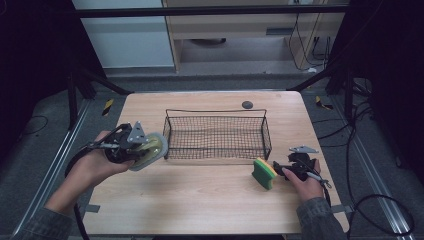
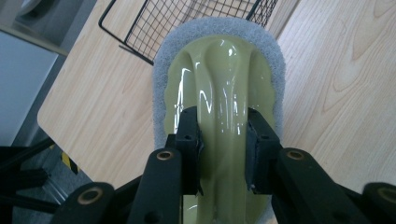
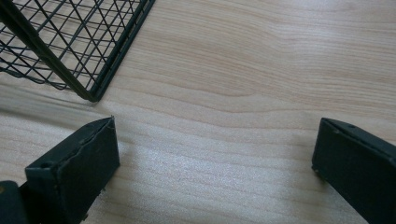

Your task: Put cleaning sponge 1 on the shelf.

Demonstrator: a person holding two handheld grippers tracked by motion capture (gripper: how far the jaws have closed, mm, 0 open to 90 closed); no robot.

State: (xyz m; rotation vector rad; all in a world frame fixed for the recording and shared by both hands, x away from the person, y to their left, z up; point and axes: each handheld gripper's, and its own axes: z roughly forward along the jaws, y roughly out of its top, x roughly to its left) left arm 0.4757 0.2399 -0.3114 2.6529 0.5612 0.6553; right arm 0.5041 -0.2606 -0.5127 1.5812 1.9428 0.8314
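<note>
My left gripper (image 1: 144,148) (image 2: 223,127) is shut on the olive plastic handle of a scrub pad (image 1: 154,150) (image 2: 219,60) with a grey foam base, held above the table just left of the black wire basket (image 1: 216,111) (image 2: 187,18). A green and yellow sponge (image 1: 263,173) stands on edge on the table, right in front of my right gripper (image 1: 282,170). In the right gripper view that gripper (image 3: 215,135) is open, with bare wood between its jaws and the basket's corner (image 3: 88,88) ahead at the left.
The basket is empty and sits mid-table on the wooden table (image 1: 200,205). A small dark round disc (image 1: 247,104) lies behind it near the far edge. Bare wood stretches along the front half of the table.
</note>
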